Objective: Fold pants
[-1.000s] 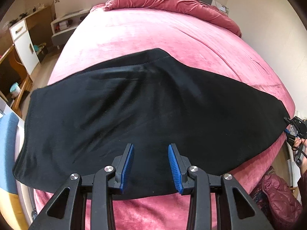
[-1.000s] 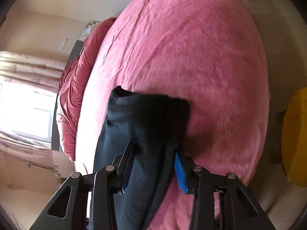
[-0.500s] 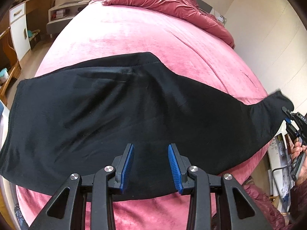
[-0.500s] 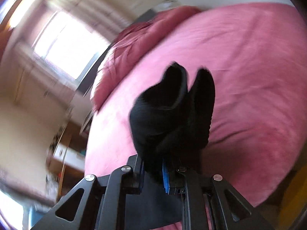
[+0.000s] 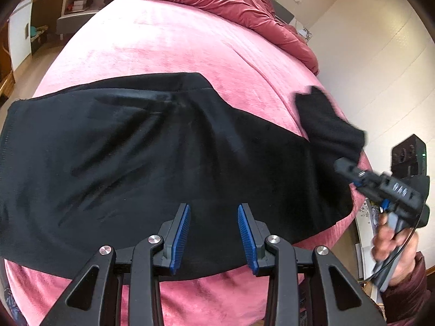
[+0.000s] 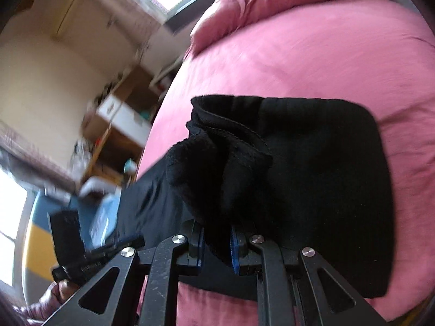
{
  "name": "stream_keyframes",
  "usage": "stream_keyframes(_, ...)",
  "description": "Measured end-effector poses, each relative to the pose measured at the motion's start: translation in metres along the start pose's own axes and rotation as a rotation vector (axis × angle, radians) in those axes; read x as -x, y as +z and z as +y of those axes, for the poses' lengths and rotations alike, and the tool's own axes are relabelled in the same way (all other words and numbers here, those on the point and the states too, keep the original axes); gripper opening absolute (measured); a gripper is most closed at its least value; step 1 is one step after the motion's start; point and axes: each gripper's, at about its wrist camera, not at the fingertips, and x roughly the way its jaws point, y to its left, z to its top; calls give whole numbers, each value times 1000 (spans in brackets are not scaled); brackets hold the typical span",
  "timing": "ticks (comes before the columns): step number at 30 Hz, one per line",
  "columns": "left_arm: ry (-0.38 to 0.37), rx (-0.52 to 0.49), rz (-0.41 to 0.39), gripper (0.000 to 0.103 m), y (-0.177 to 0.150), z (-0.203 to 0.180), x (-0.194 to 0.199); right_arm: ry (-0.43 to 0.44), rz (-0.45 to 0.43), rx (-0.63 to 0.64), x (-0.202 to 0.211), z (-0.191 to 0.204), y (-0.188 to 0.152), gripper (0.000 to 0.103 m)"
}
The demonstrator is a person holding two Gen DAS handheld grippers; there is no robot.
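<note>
— On the pink bed we see black pants spread just beyond our left gripper, jaws apart, empty.
— And our right gripper pinches the cuff, lifted.

Beyond my black fleece pants, the pink velvety bedspread lies bare and passable up to the crumpled maroon duvet.

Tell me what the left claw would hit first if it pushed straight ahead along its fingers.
Most likely the flat black fabric pants spread on the pink velvety bed cover; the open left claw points down at them, though depth is unclear.
</note>
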Motion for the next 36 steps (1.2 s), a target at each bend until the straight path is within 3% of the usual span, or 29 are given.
stream_keyframes(6, -52, 46, 19, 37, 6, -1, -8, -43, 131, 117, -57, 29, -27, 15)
stream_keyframes(14, -190, 153, 97, 37, 23, -3, -28, -132, 190, 246, -92, 47, -39, 22)
stream_keyframes(16, -232, 189, 113, 42, 28, -4, -34, -131, 189, 270, -88, 49, -40, 23)
stream_keyframes(18, -277, 231, 133, 57, 33, -5, -40, -117, 190, 298, -85, 51, -41, 32)
stream_keyframes(20, -308, 258, 136, 65, 38, -7, -45, -67, 199, 284, -76, 51, -38, 61)
stream_keyframes(24, -324, 283, 151, 72, 44, -9, -59, -45, 191, 325, -60, 58, -46, 64)
stream_keyframes(32, -288, 269, 218, 70, 41, -21, -84, -141, 127, 191, 7, 9, -52, 64)
stream_keyframes(34, -293, 267, 247, 60, 39, -25, -91, -176, 115, 143, 29, -9, -56, 64)
stream_keyframes(36, -250, 231, 259, 50, 37, -33, -96, -235, 105, 99, 44, -26, -62, 64)
